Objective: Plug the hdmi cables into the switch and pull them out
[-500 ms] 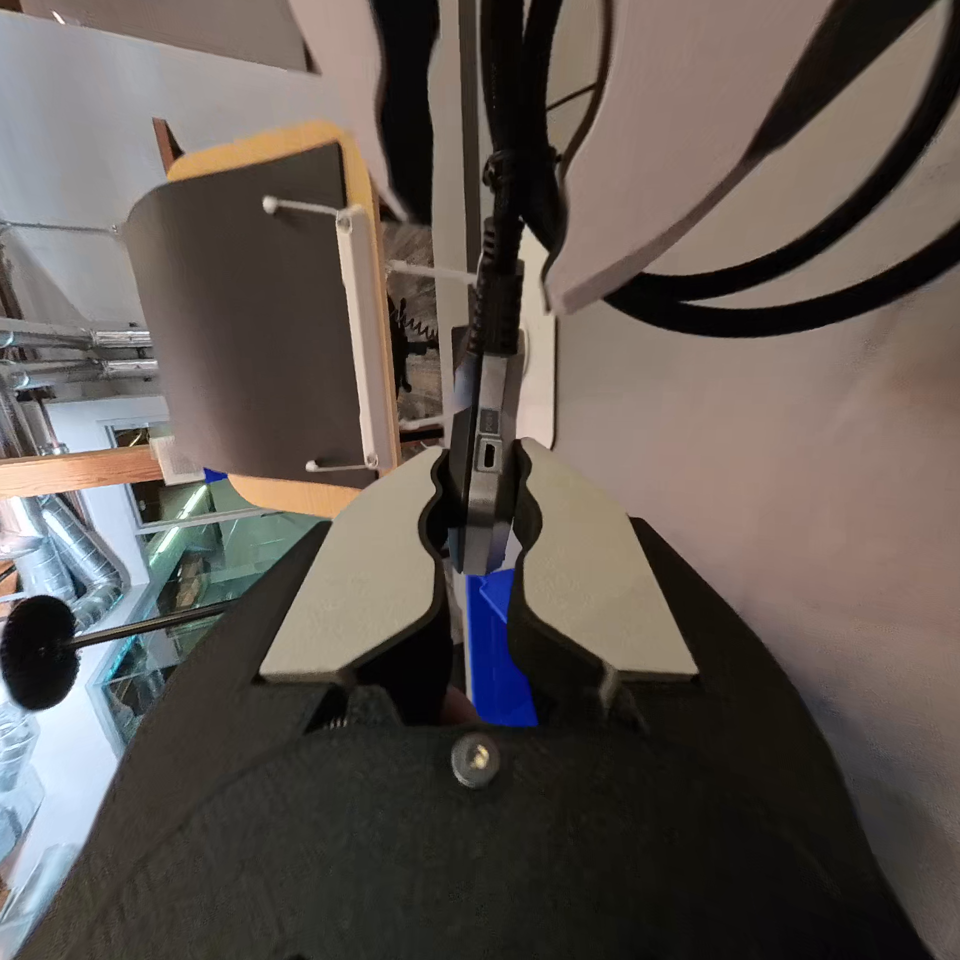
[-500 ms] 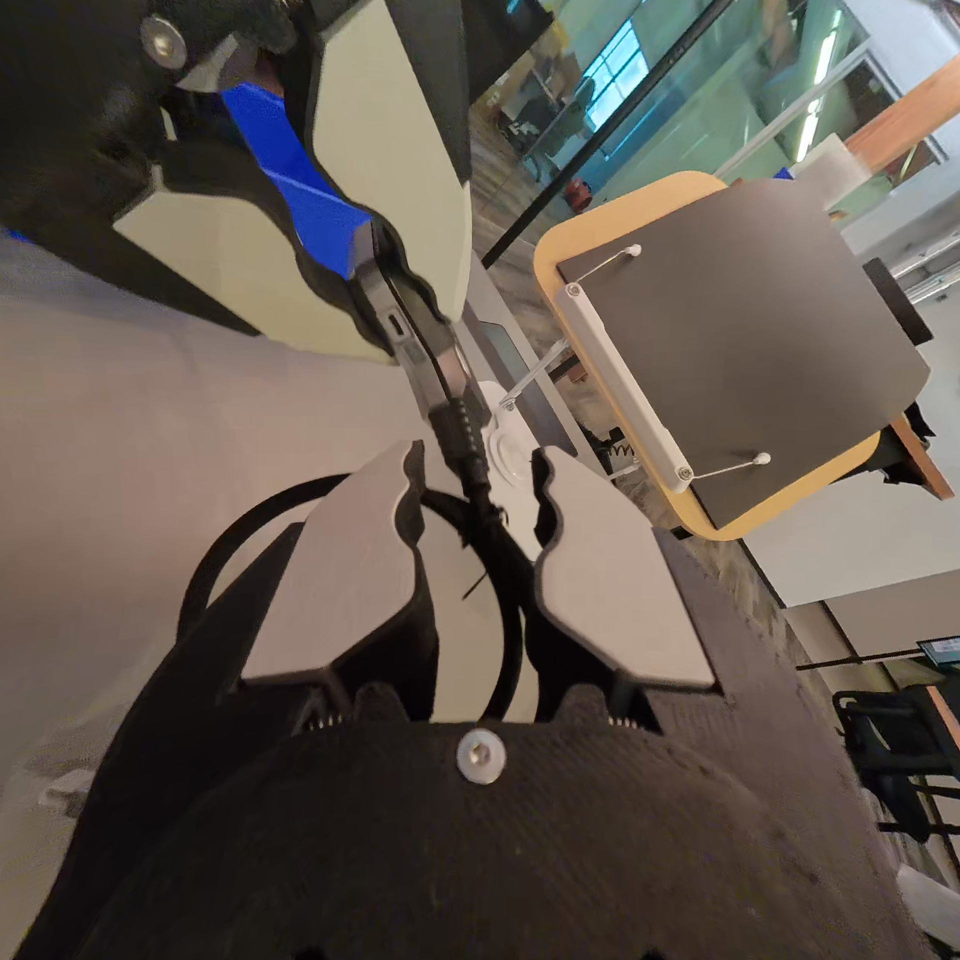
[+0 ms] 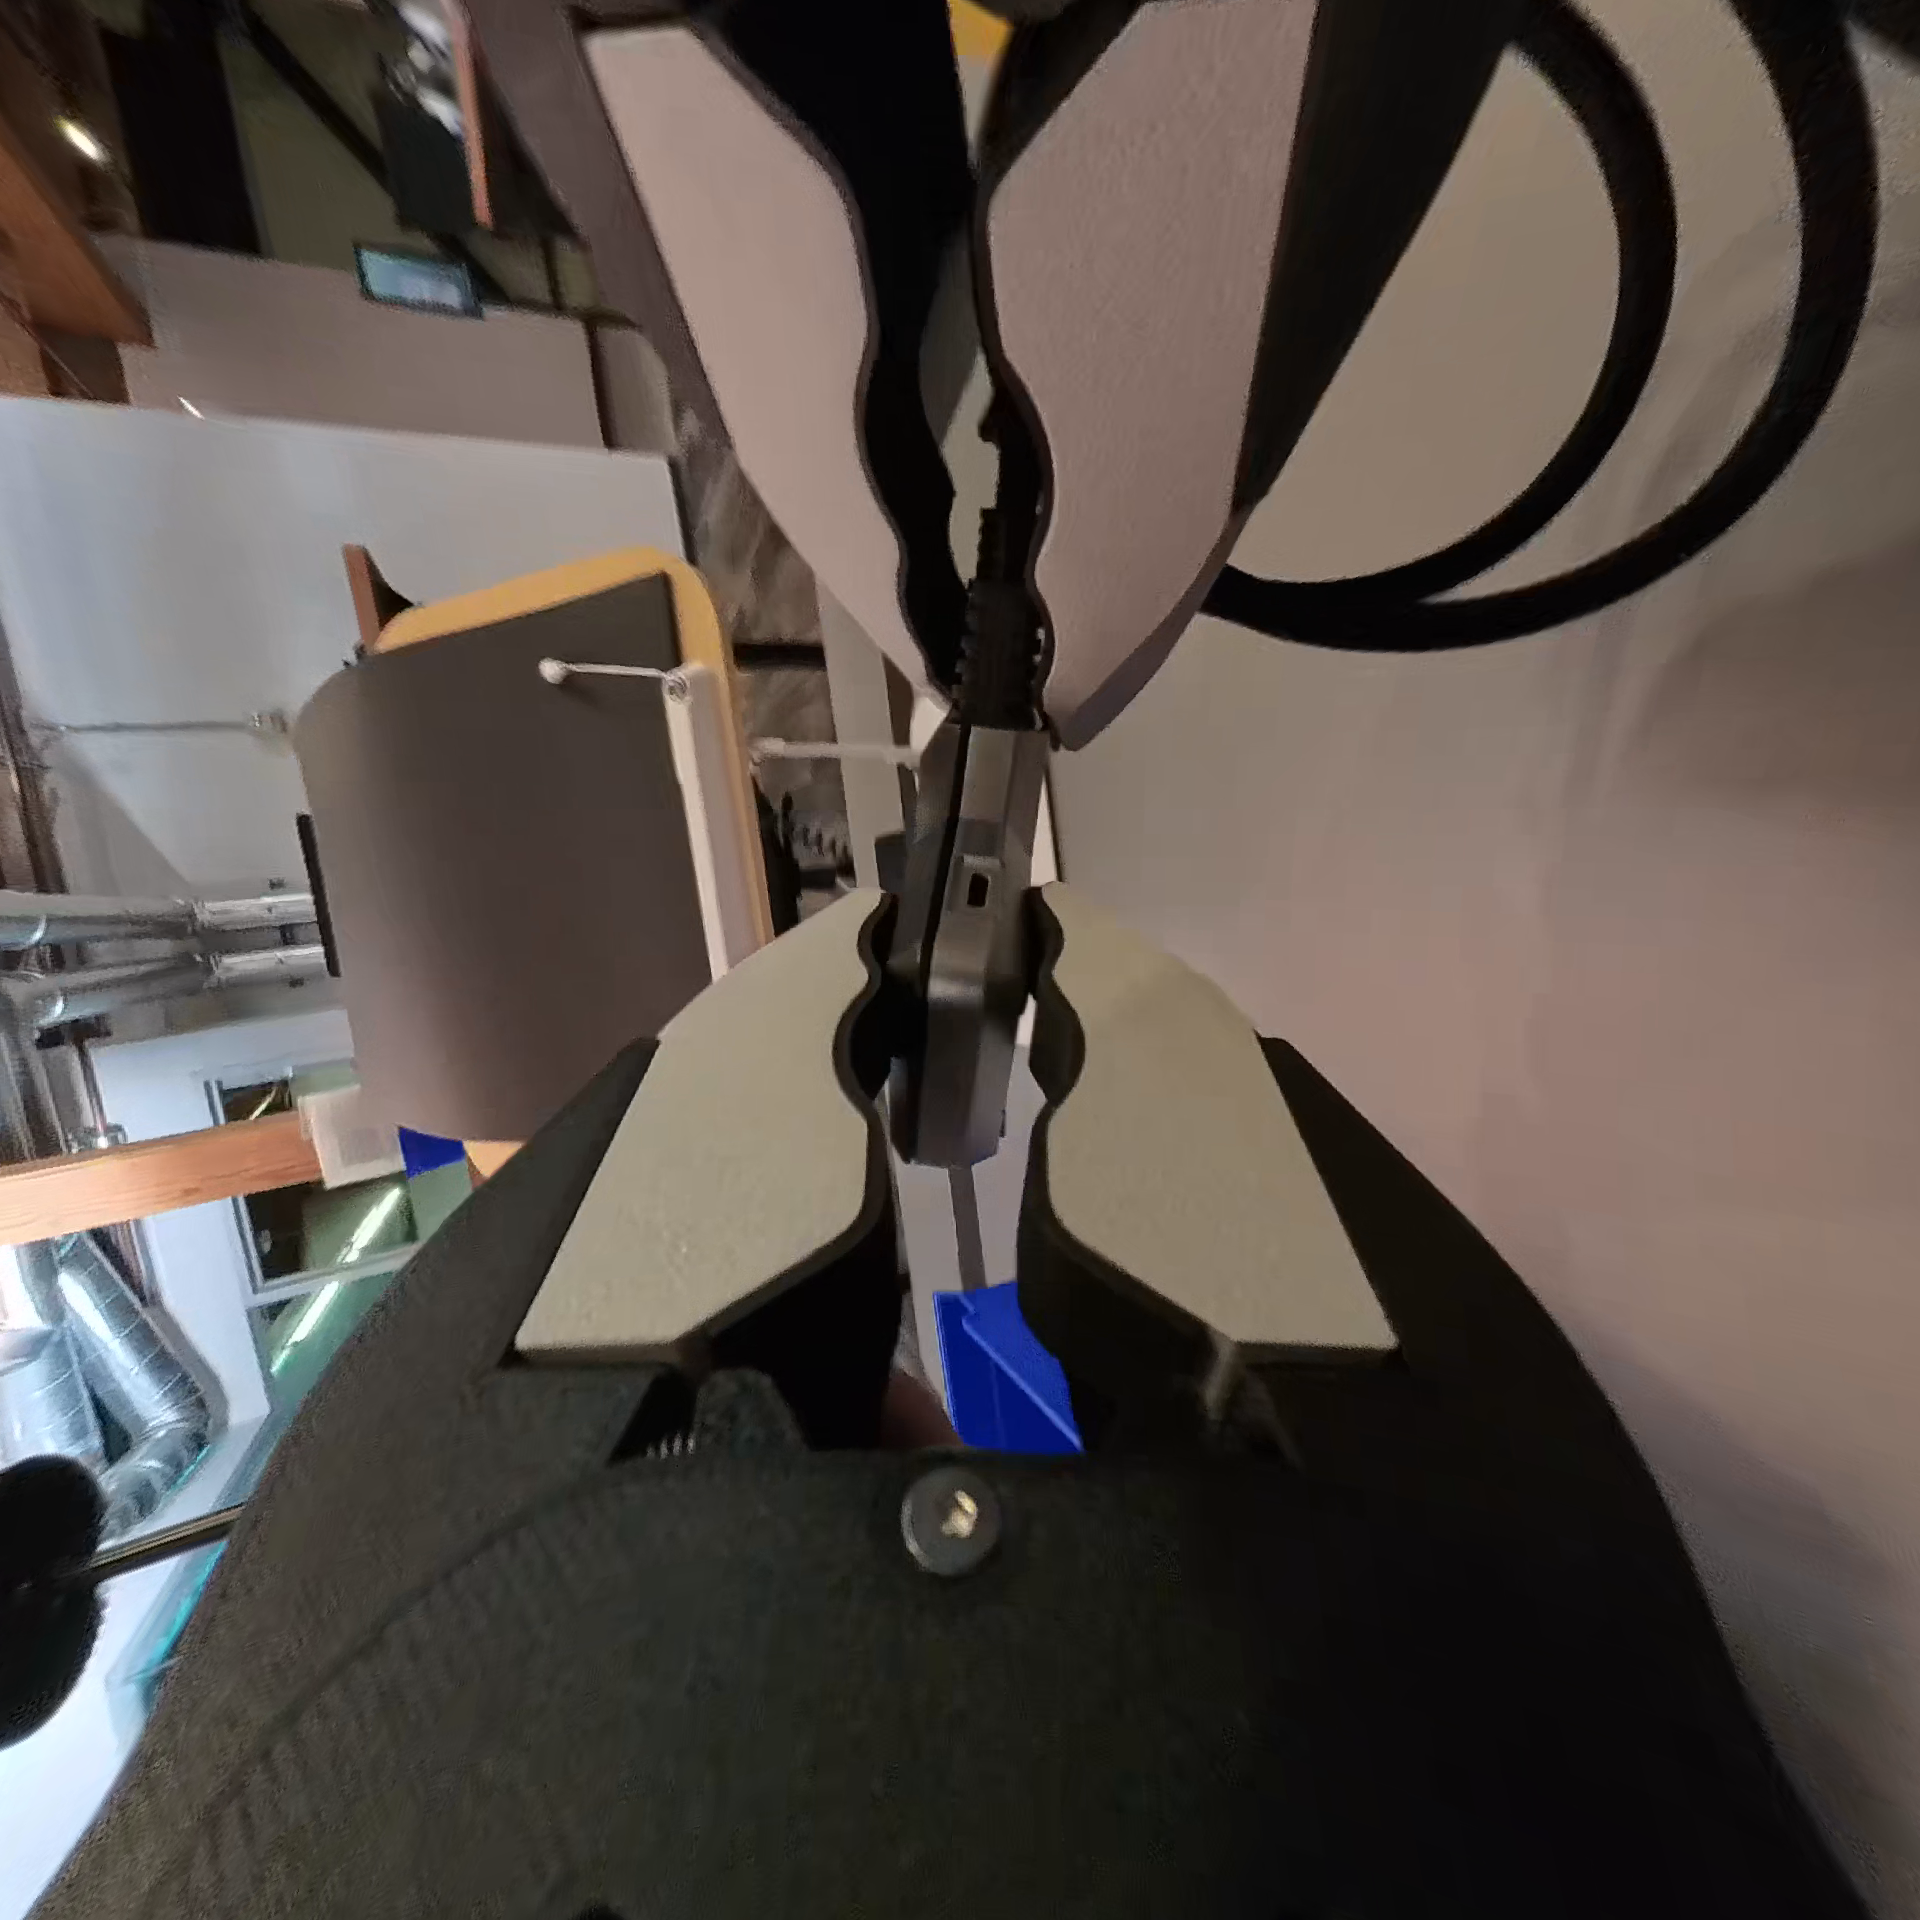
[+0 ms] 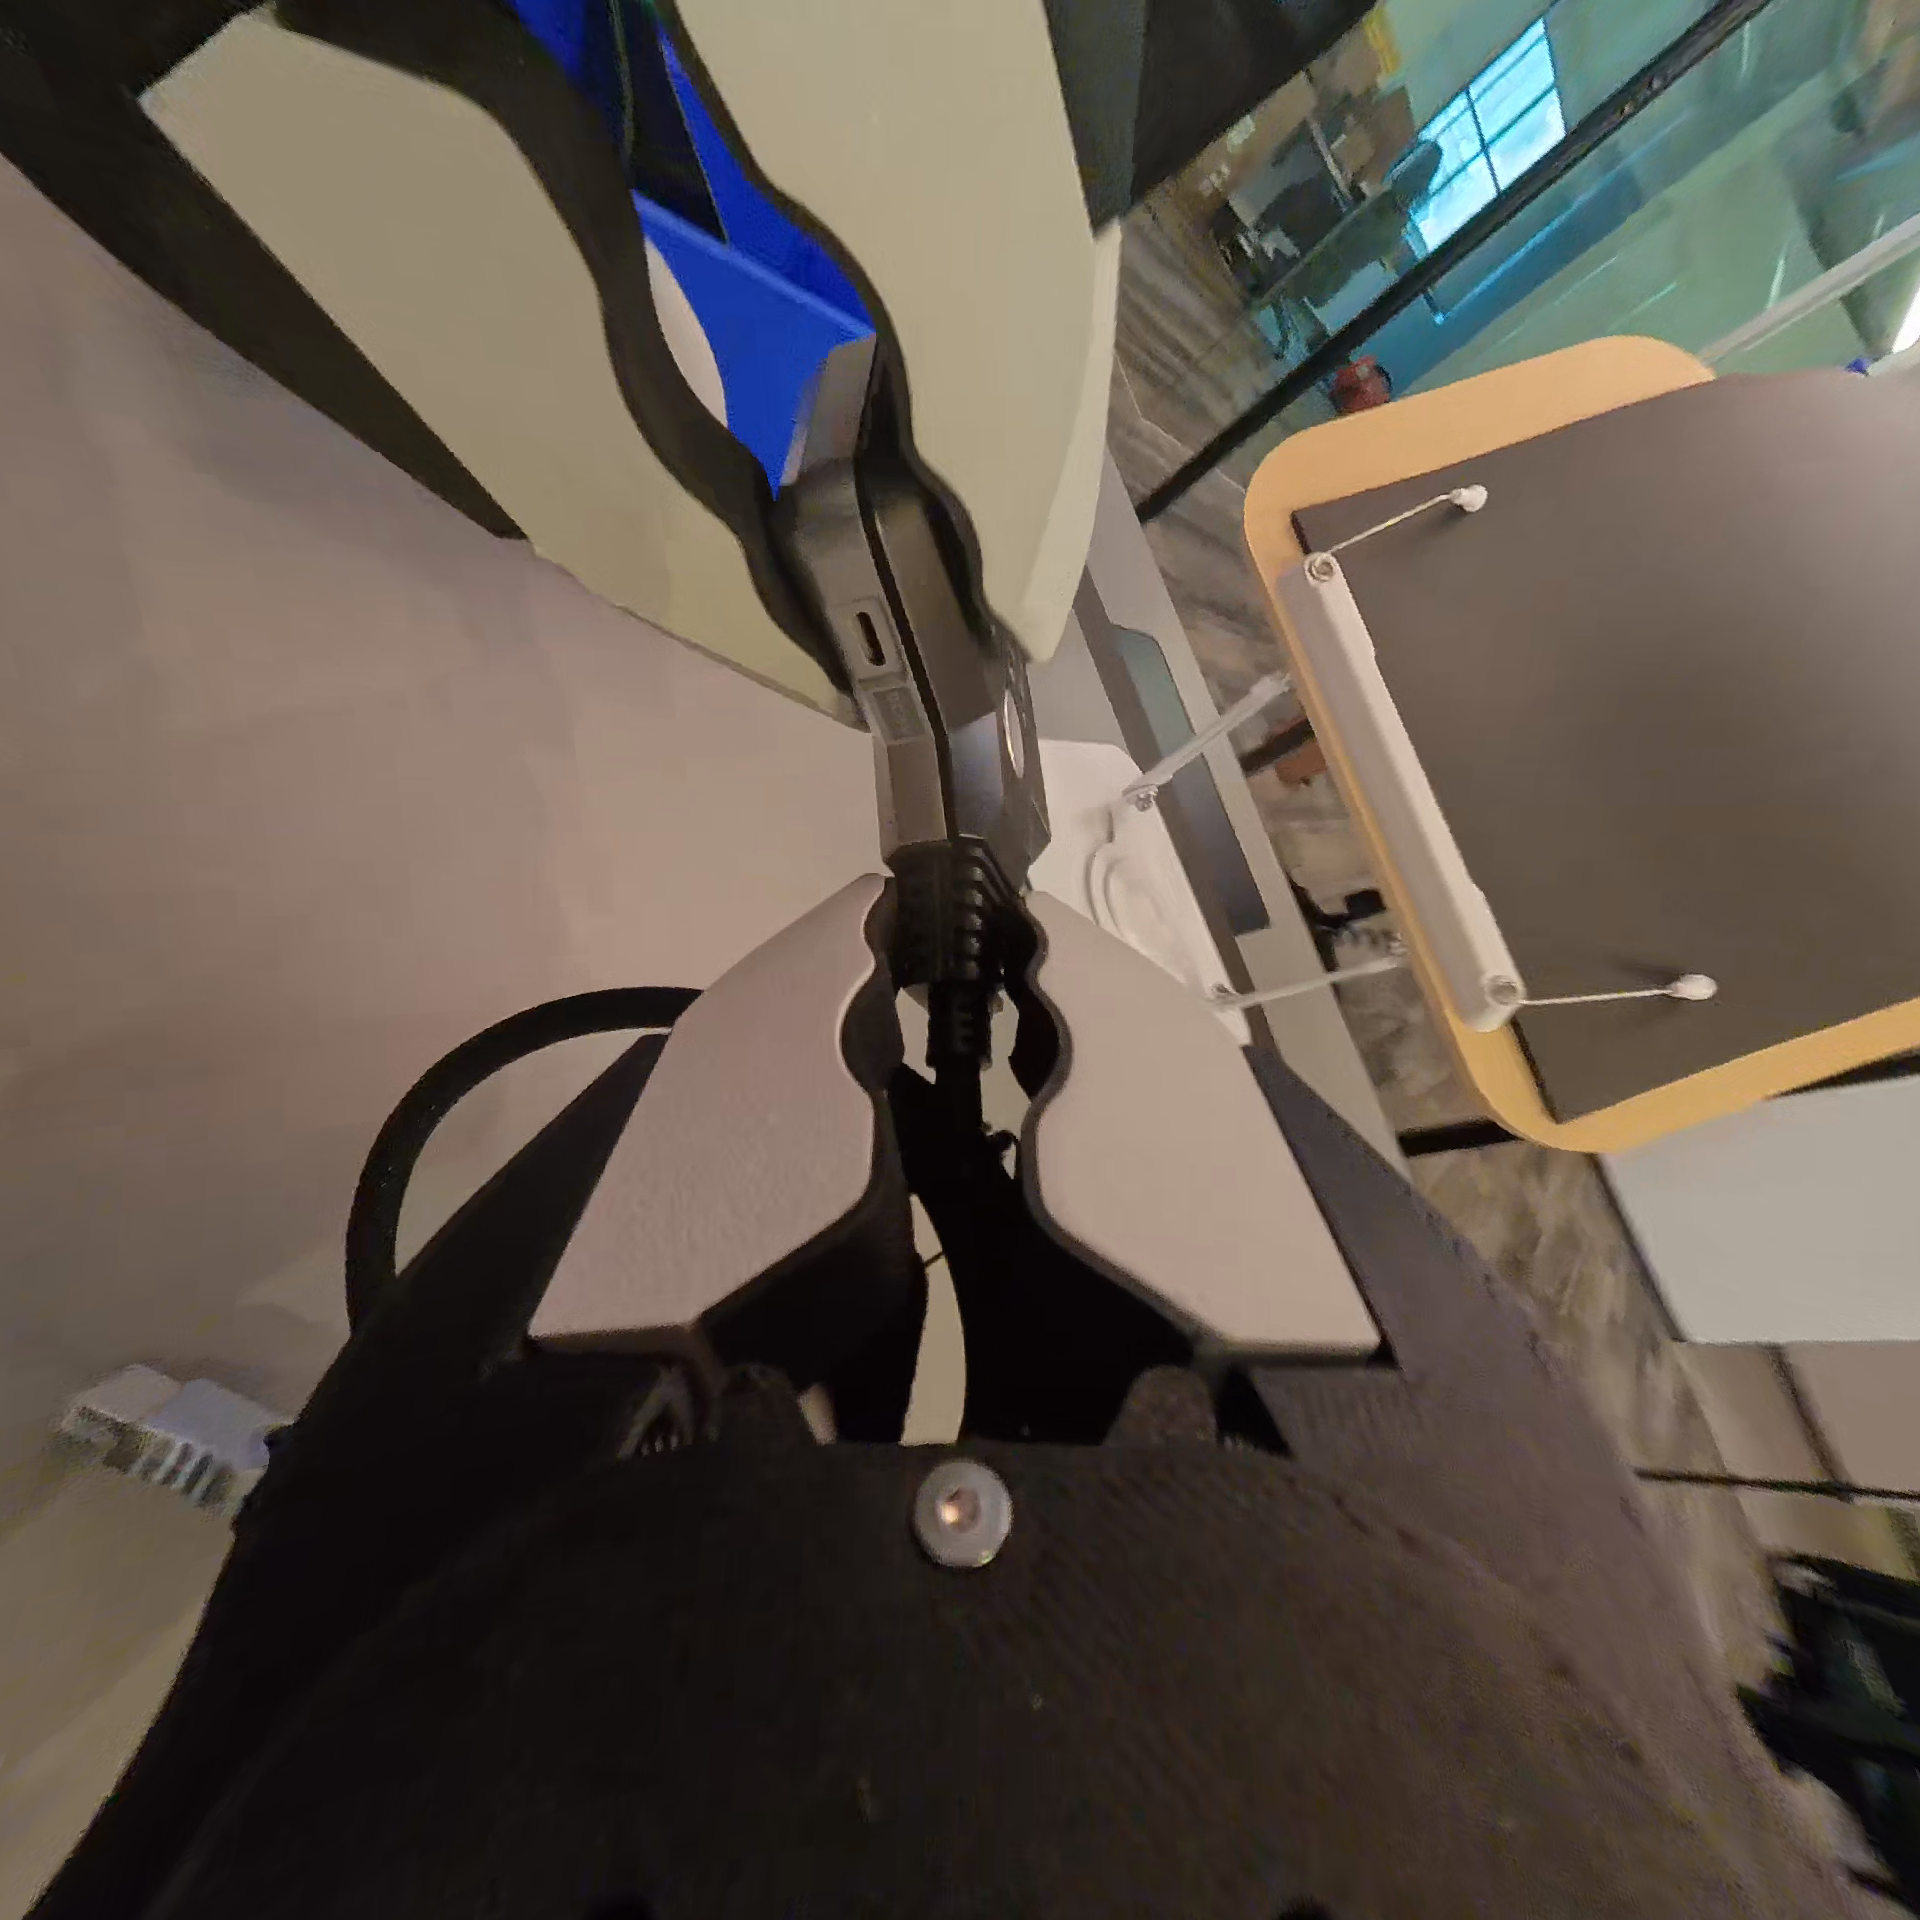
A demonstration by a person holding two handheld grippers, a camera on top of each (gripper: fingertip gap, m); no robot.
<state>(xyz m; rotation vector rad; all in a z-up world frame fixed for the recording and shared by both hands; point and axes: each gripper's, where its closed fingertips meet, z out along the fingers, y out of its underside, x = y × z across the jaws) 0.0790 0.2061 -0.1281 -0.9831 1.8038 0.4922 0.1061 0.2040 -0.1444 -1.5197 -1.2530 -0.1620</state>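
**Switch pinched between two opposed grippers above the pale surface**

The switch (image 3: pixel 961 997), a slim dark grey box, is the landmark. The left gripper (image 3: pixel 958 935) has its fingers (image 3: pixel 727 1122) clamped on the switch's near end, edge-on, clear of the surface (image 3: pixel 1507 935). A small port on the switch's narrow side shows just beyond the fingertips.

At the switch's far end, the black hdmi cable (image 4: pixel 951 935) meets it by its ribbed plug. The right gripper (image 4: pixel 954 914) faces the left one head-on, its fingers (image 4: pixel 758 1122) closed on that ribbed plug, tips just short of the switch body. Whether the plug is fully seated cannot be told.

Around the switch:
- Behind the plug, the cable runs back between the right fingers and sweeps out in a wide black loop (image 3: pixel 1662 468) lying over the surface.
- Beyond the switch's held end, a blue bin (image 4: pixel 748 301) shows between the left fingers.
- To the switch's side, past the surface edge, stands a tan-rimmed board with a dark panel (image 4: pixel 1662 727) and a white bar on thin standoffs.
- A white plate (image 4: pixel 1132 862) lies on the surface near its edge, just beside the plug.
- A pale ribbed connector (image 4: pixel 156 1434) lies on the surface well apart from the switch.

Open pale surface spreads on the side of the switch away from the board.
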